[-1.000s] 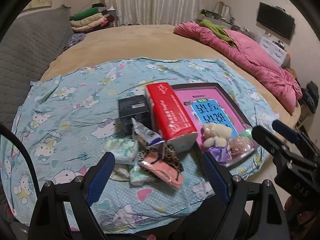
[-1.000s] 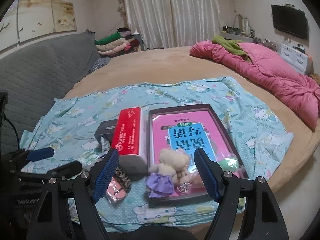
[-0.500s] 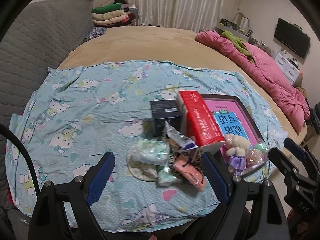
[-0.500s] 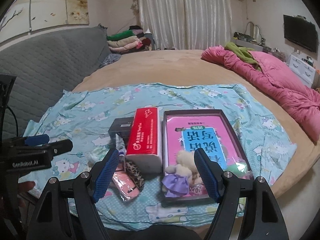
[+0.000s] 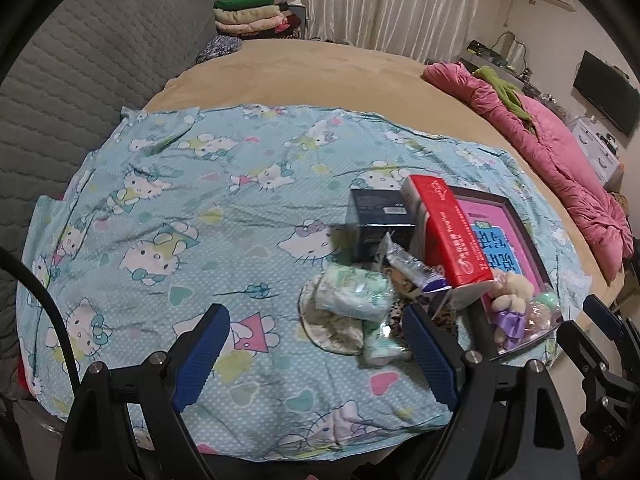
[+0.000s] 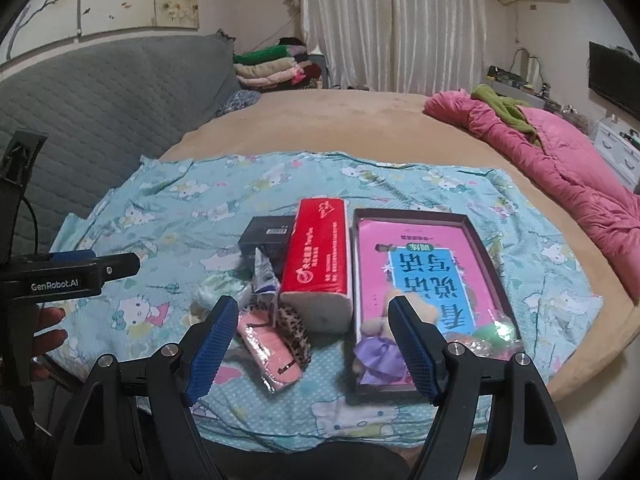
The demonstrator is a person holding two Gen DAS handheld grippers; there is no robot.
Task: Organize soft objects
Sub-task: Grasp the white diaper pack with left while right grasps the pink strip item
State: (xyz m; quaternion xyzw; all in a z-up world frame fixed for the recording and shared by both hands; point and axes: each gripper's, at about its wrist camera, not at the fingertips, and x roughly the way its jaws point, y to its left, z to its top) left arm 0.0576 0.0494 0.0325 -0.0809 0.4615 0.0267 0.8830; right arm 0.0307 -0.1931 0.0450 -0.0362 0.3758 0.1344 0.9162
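A heap of small things lies on a light blue cartoon-cat cloth point(image 5: 168, 216): a red tissue pack point(image 6: 318, 256), a black box point(image 6: 266, 236), a white-green wipes pack point(image 5: 352, 292), a foil sachet point(image 5: 412, 270), a pink packet point(image 6: 268, 350) and a leopard-print piece point(image 6: 294, 330). A dark tray point(image 6: 484, 256) with a pink book holds a plush bear in a purple dress point(image 5: 510, 306). My left gripper point(image 5: 316, 344) hangs open over bare cloth, left of the heap. My right gripper point(image 6: 314, 338) hangs open above the heap's near edge, empty.
The cloth covers a round tan bed point(image 6: 340, 120). A pink quilt point(image 6: 568, 168) lies at the right, a grey padded headboard point(image 6: 92, 120) at the left, folded clothes point(image 6: 276, 68) behind. The bed's edge runs close below both grippers.
Both views have slid left across the cloth, so the heap and tray now sit further right. More bare cloth shows at the left. Both grippers stay open and empty.
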